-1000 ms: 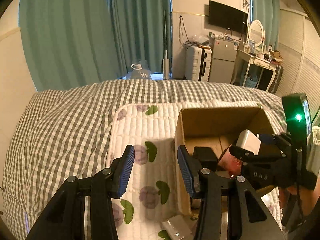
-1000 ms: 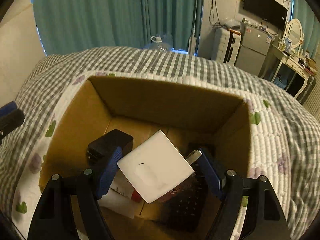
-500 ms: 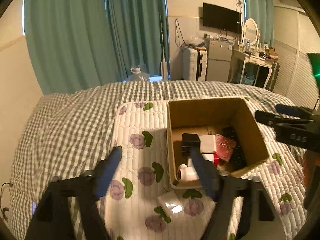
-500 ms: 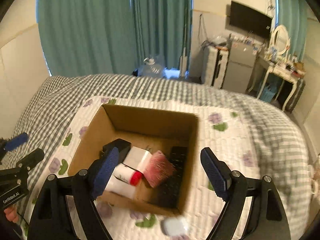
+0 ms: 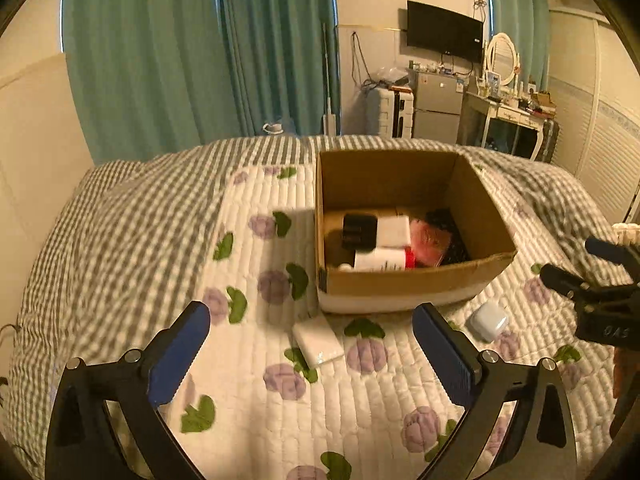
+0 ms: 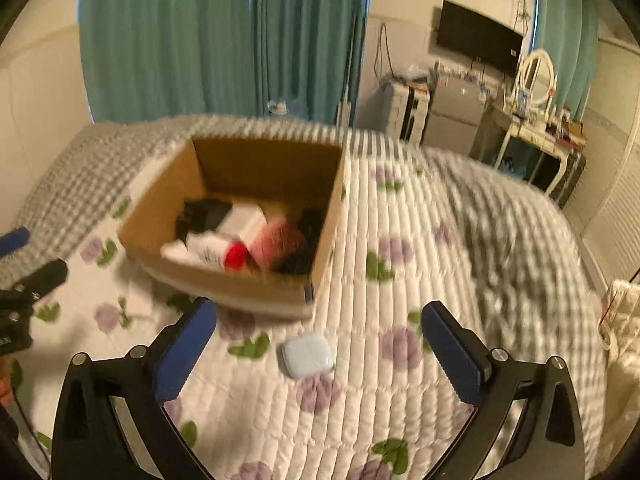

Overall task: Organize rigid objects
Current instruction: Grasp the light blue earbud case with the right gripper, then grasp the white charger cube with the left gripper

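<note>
A cardboard box (image 5: 404,284) (image 6: 160,216) stands on a quilted floral mat on the bed. It holds a black block (image 5: 359,231), a white box (image 5: 394,231), a white bottle with a red cap (image 5: 382,260) (image 6: 218,256), a pink item (image 5: 430,240) and a dark flat item. A flat white box (image 5: 318,339) lies on the mat in front of the cardboard box. A pale blue case (image 5: 488,320) (image 6: 307,355) lies to the right of it. My left gripper (image 5: 310,354) is open and empty, held above the flat white box. My right gripper (image 6: 318,350) is open and empty, held above the blue case.
The mat (image 5: 256,392) lies over a grey checked blanket (image 5: 120,232). Teal curtains (image 5: 200,56), a small fridge and a dressing table (image 5: 508,120) stand beyond the bed. My right gripper shows at the right edge of the left wrist view (image 5: 596,300).
My right gripper let go of the white box into the cardboard box, opened and pulled back. My left gripper opened wide and also pulled back. Both now look down on the mat.
</note>
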A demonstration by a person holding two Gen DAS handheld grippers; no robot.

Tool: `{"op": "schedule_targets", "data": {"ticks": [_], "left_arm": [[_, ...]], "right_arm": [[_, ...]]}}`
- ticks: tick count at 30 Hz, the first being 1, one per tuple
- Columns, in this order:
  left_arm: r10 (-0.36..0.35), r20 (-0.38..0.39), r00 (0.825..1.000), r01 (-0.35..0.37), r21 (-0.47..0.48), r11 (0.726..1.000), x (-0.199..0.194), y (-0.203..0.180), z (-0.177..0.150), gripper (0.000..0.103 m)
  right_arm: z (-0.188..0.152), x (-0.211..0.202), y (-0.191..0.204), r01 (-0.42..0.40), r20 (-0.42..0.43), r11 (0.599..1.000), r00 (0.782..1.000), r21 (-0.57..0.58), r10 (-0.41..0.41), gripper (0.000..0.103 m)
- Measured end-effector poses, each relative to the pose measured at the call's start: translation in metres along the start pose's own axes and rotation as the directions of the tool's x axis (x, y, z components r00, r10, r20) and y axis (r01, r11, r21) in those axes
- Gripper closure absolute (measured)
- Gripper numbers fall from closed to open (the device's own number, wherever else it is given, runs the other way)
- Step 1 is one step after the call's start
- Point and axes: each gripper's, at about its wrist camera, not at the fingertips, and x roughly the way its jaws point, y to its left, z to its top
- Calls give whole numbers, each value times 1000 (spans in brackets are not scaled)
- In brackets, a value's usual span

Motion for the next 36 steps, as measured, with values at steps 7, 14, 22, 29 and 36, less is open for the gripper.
{"op": "schedule_targets", "data": {"ticks": [7, 14, 22, 29, 36], "left_arm": [[-16, -31, 999, 15, -31, 999, 40, -6, -32, 0], [9, -46, 999, -7, 43, 999, 61, -18, -57, 0], [-1, -79, 997, 1, -1, 1000, 68, -6, -61, 0], [-58, -113, 992, 54, -33, 998, 78, -1, -50, 0], [21, -215, 976, -41, -88, 995, 124, -2, -48, 27]], "right_arm": [[-42, 67, -5, -11, -105, 996, 994, 88, 20, 1], [-59, 102, 7, -14, -185, 999, 983, 44, 22, 13], [-58, 130, 10, 11, -230, 1000, 973, 26, -5, 42], [-51, 97, 13, 5, -115, 1000, 993, 17, -3, 48], [-45, 105, 20, -48, -131, 997, 990, 57, 55, 48]]}}
